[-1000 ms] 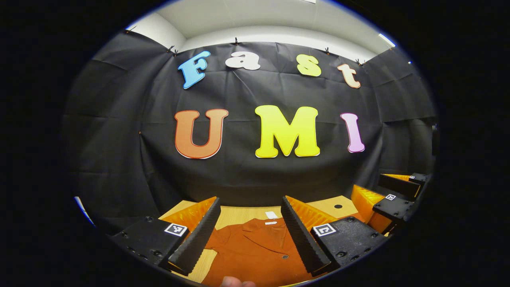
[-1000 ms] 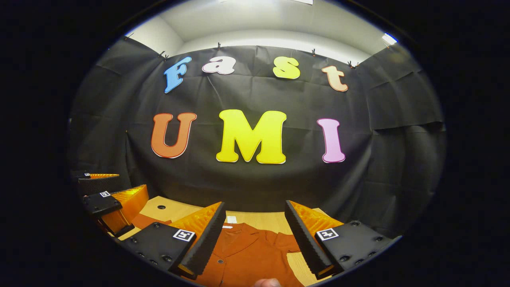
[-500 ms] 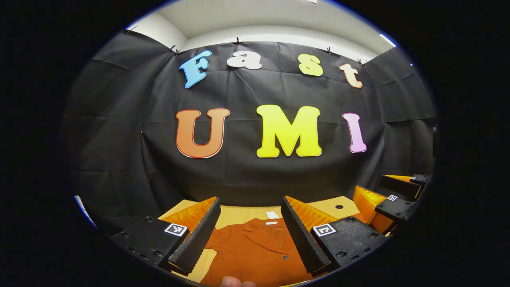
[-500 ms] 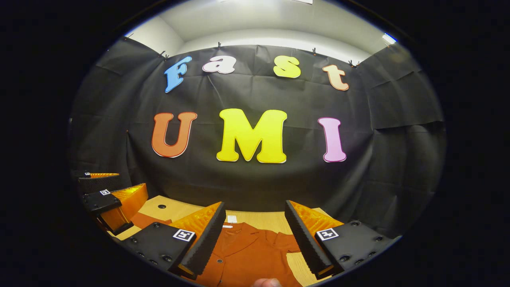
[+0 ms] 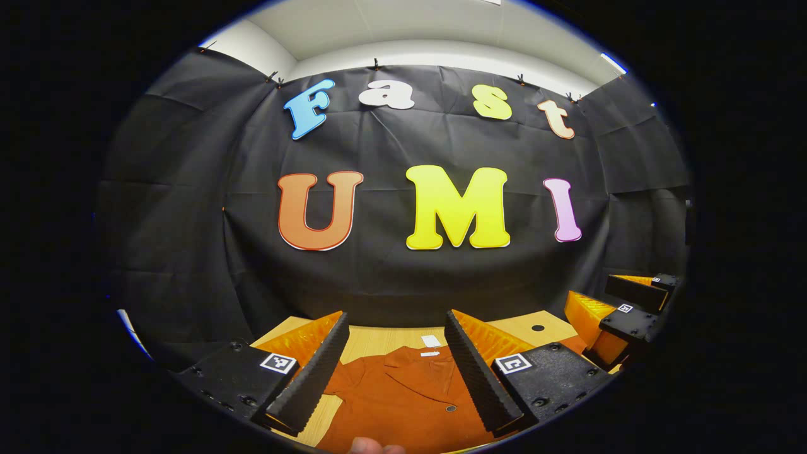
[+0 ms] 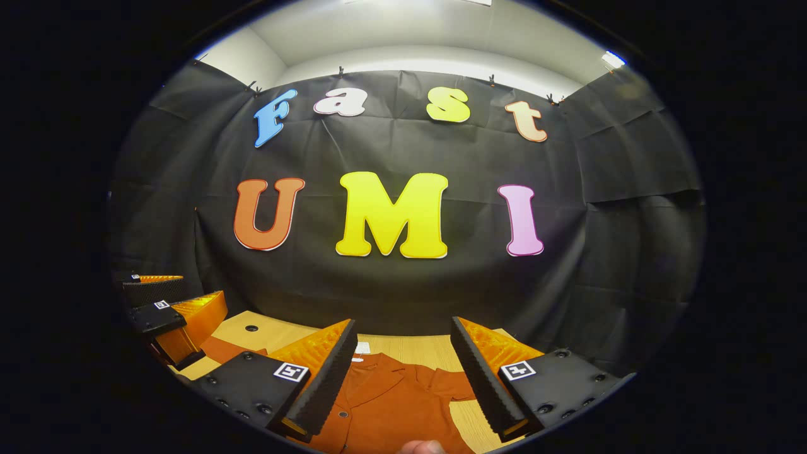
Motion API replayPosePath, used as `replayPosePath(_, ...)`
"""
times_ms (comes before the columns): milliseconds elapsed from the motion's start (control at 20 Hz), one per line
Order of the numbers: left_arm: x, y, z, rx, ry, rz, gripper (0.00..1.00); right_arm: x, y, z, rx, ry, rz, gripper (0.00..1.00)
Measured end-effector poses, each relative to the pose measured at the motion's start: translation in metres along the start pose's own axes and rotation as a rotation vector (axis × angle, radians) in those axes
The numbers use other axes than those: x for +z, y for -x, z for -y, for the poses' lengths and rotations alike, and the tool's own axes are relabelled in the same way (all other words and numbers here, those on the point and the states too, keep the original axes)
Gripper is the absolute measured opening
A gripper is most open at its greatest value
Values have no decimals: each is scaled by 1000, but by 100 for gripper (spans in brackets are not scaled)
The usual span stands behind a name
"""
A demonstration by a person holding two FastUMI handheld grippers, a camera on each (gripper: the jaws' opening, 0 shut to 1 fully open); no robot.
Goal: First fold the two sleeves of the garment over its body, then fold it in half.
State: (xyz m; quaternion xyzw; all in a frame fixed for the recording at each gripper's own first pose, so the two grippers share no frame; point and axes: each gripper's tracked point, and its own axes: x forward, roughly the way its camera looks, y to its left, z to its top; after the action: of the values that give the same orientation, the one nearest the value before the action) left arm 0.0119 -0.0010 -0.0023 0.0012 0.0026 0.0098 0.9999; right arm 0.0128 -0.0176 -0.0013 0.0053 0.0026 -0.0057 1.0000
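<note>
Left tongs (image 5: 394, 366) wide open, right tongs (image 6: 403, 369) likewise

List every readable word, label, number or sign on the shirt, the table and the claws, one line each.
White tag at the collar of the rust-orange shirt: too small to read.
Strip label just below it: too small to read.
Square black-and-white markers on the left claw: coded patterns, no words.
Same markers on the right claw: no words.
Wooden table: no text.
</note>
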Motion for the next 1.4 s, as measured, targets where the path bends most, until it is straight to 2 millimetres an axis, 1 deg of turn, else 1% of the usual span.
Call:
replayPosePath(300, 0, -1, -3, 11, -7, 0, 98, -3, -2, -2, 7, 0, -6, 94)
replayPosePath(450, -4, -1, -4, 14, -4, -9, 99, -4, -3, -1, 6, -4, -8, 93)
replayPosePath(600, -4, 1, -4, 19, -4, -11, 99, -4, -3, 2, 5, -5, -11, 94)
replayPosePath(750, -5, -1, -3, 23, -10, -9, 99, -4, -6, 5, 5, -5, -10, 93)
replayPosePath(900, -4, -2, -2, 29, -10, -10, 98, -3, -9, 9, 7, -8, -8, 94)
replayPosePath(1050, -6, -4, 2, 32, -10, -17, 98, -8, -15, 13, 18, -8, -21, 94)
replayPosePath(1100, -7, -4, 3, 32, -13, -23, 98, -12, -17, 15, 22, -9, -34, 94)
replayPosePath(1200, -12, -4, 8, 30, -18, -36, 98, -20, -18, 26, 20, -24, -58, 94)
replayPosePath(1300, -17, -6, 11, 28, -27, -49, 98, -24, -22, 41, 6, -31, -73, 94)
replayPosePath(1400, -21, -7, 17, 20, -39, -67, 98, -31, -28, 60, -6, -26, -84, 94)
